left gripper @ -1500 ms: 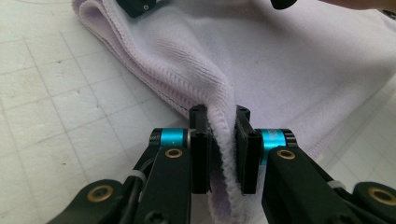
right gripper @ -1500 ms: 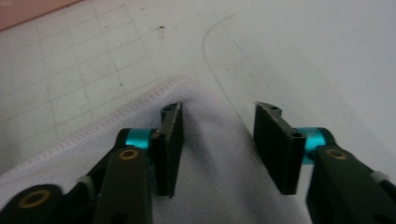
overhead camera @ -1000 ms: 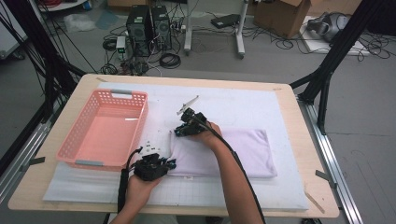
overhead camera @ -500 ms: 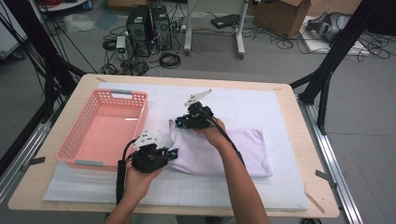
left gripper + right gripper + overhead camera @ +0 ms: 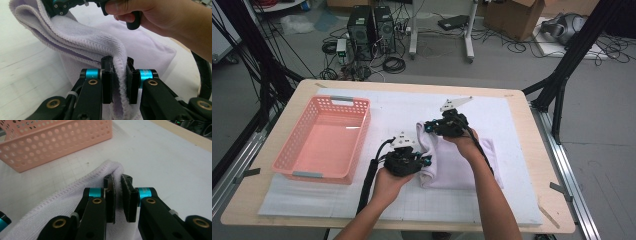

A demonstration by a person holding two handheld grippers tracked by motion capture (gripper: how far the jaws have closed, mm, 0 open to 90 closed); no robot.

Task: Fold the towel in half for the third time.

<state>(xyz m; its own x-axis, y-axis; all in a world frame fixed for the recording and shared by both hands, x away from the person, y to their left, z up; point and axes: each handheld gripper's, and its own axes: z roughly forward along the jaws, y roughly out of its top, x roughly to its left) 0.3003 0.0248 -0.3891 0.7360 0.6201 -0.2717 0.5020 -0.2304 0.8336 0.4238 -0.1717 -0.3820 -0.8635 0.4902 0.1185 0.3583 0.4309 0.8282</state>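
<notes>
Where the desk (image 5: 532, 150) meets its left edge, a pink perforated basket (image 5: 297, 150) stands on the white mat (image 5: 387, 107); its floor is bare and nothing lies in it. In the right gripper view the same basket's holed wall sits beyond the cloth, apart from it.

Just right of the basket, in the high view, the left hand-held gripper (image 5: 424, 161) is at the near left edge of a pale lilac towel (image 5: 462, 167). Its own view shows the jaws clamped on a thick hemmed fold of the towel (image 5: 117, 70), the cloth pinched between both pads and running up and away to the left.

Further right and farther from the person, the right hand-held gripper (image 5: 428, 128) is at the far left corner of the towel. In its own view the jaws stand close together with the towel's rounded edge (image 5: 110, 170) pressed in at their tips; a narrow gap shows lower down between the pads, so the grip looks to be on the hem only, though the contact point is partly hidden.

The towel's left edge is lifted off the mat between the two grippers and folded over, while its right part lies flat on the mat near the middle of the desk.
</notes>
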